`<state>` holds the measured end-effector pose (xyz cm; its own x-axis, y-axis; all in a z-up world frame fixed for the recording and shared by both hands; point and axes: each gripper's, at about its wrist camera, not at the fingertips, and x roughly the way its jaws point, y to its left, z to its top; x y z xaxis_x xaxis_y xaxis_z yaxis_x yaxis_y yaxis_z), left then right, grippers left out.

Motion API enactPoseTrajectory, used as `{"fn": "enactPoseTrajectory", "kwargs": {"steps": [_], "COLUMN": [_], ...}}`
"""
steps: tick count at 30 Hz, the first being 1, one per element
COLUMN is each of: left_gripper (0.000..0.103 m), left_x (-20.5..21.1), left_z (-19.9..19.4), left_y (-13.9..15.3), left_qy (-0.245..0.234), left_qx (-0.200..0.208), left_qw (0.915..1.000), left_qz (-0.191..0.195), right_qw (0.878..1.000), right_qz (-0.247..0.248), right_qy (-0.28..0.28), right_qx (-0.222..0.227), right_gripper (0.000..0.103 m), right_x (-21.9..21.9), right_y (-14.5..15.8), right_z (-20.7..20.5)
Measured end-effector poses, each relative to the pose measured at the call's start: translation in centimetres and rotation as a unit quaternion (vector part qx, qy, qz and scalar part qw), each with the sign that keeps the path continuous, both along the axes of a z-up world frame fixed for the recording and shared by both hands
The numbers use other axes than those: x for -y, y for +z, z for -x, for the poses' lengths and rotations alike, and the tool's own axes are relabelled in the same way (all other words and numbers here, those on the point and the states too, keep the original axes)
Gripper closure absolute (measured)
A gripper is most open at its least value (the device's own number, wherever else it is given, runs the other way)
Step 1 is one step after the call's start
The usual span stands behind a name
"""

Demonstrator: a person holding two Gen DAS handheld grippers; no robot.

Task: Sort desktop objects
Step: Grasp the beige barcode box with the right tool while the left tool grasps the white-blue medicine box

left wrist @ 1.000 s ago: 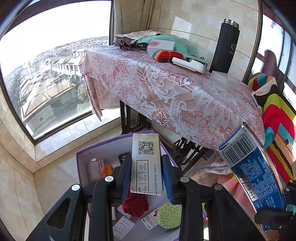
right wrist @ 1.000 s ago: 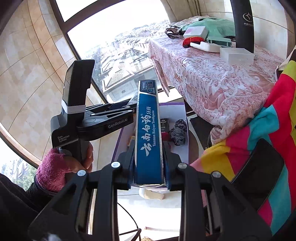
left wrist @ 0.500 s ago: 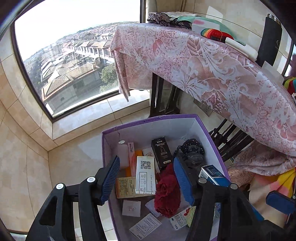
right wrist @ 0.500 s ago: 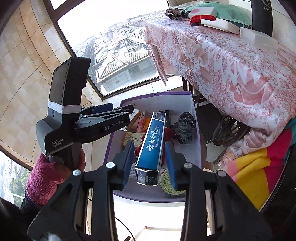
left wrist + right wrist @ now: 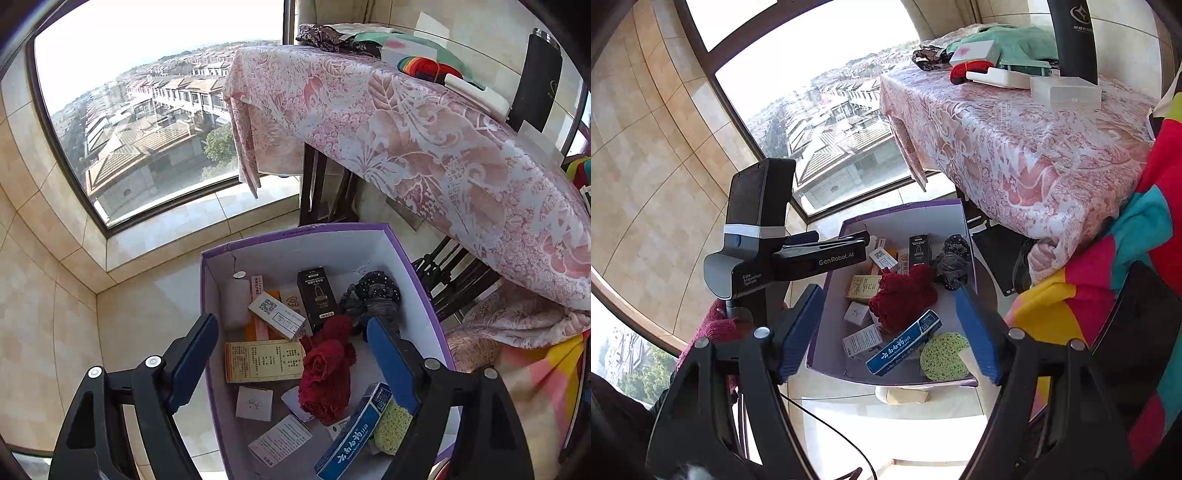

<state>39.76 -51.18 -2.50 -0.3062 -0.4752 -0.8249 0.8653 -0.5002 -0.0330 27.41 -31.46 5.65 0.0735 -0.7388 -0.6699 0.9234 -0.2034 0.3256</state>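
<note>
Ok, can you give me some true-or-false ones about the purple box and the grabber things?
1. The blue toothpaste box lies inside the purple box. True.
2. The right gripper is squeezing the toothpaste box. False: it is open and empty.
3. The left gripper is open. True.
4. The black bottle is in the purple box. False: it stands on the table.
5. A red cloth lies in the purple box. True.

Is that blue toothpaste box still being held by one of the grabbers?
No, the blue toothpaste box lies in the purple box, and the right gripper hangs open above it.
</note>
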Motion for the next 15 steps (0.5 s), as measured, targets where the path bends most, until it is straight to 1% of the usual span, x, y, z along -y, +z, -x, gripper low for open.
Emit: {"fn": "enactPoseTrajectory", "kwargs": {"steps": [5,7,11,13,15], "left_gripper": [0.019,0.019,0.019,0.019,0.019], "left_x": [-2.1,-3.2,-5.4,-6.6,-7.8], "left_z": [1.0,1.6,3.0,3.8,4.8], "left_y": [1.4,2.1,4.1,5.2,6.5], "left_qy": [-0.016,-0.024,-0.042,-0.05,-0.058], "left_qx": [0.003,0.005,0.003,0.002,0.0], "left_qw": [0.9997,0.9994,0.998,0.9968,0.9953], "left_qz": [0.015,0.024,0.048,0.063,0.078], "right_qw": [0.999,0.998,0.99,0.98,0.967], "right_qz": [0.024,0.029,0.04,0.045,0.045], "right_qy": [-0.019,-0.044,-0.131,-0.188,-0.247], "right_qx": [-0.011,-0.026,-0.04,-0.044,-0.049], "right_gripper": [0.02,0.02,0.014,0.012,0.011], "right_x": [-4.5,-6.8,-13.8,-17.9,-21.9], "right_y": [2.0,2.6,3.6,4.0,4.0], "right_z": [1.3,2.2,5.2,6.9,8.6]}}
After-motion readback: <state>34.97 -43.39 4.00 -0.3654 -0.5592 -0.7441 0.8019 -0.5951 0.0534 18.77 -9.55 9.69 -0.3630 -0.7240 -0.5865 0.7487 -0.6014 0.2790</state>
